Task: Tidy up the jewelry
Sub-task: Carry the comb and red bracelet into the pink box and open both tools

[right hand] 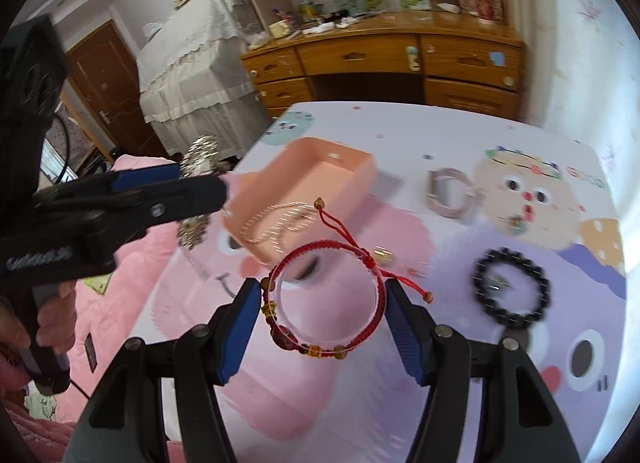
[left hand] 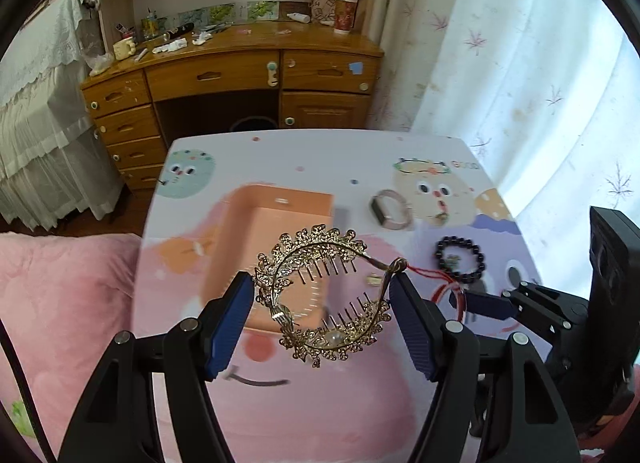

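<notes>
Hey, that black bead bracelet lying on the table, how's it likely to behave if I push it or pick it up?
The black bead bracelet is a loop of separate round beads, so it will probably flex and sag rather than stay stiff. The glossy beads may slip against flat pads. Lying flat on the table, it would more likely slide than roll.

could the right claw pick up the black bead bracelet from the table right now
Probably not yet: the right claw is already clamped on the red string bracelet. The black bead bracelet lies unobstructed beside it, so it must unload first.
</notes>
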`<state>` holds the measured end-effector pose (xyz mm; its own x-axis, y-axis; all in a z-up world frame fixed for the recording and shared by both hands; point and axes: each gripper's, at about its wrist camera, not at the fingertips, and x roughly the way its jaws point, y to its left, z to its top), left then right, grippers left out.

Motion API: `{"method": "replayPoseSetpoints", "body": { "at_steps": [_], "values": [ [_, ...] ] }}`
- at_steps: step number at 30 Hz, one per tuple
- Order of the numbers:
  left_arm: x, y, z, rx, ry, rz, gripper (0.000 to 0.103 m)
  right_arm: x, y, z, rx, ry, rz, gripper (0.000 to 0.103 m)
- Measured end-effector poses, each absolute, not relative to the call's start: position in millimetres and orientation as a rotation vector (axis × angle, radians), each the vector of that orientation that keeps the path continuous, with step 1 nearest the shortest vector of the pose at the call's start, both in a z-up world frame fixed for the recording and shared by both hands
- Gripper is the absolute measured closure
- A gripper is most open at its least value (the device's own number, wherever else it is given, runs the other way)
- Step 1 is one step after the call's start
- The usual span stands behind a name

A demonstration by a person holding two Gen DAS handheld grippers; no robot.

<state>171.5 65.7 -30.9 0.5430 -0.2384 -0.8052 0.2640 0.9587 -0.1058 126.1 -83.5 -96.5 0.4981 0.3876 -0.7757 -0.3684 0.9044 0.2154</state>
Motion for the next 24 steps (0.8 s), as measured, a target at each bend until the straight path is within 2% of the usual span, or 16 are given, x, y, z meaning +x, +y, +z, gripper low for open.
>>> {"method": "replayPoseSetpoints", "body": {
  "at_steps": [7,18,19,21,23,24],
  "values": [
    [208.2,103.0,-33.9,0.072,0.974,-0.308,0.035,139.8,-32.4,-104.7,0.023,0.917,0.464,0.040],
    [252.9,112.0,-42.5,0.087,0.989,-0.362,0.034,169.9,-3.7,-115.9,0.056,0.856,0.405,0.040],
    [255.3,111.3,-43.8,0.085,0.998,-0.366,0.034,172.2,-2.0,-117.0,0.058,0.859,0.400,0.039],
    [259.0,108.3,-45.8,0.082,1.008,-0.376,0.034,179.7,0.8,-122.2,0.054,0.896,0.366,0.030],
    [260.3,106.5,-47.1,0.089,1.017,-0.376,0.033,182.3,2.2,-124.8,0.057,0.924,0.354,0.029],
    [260.7,105.9,-47.5,0.093,1.024,-0.372,0.028,182.3,2.1,-124.6,0.065,0.929,0.352,0.029]
  ]
}}
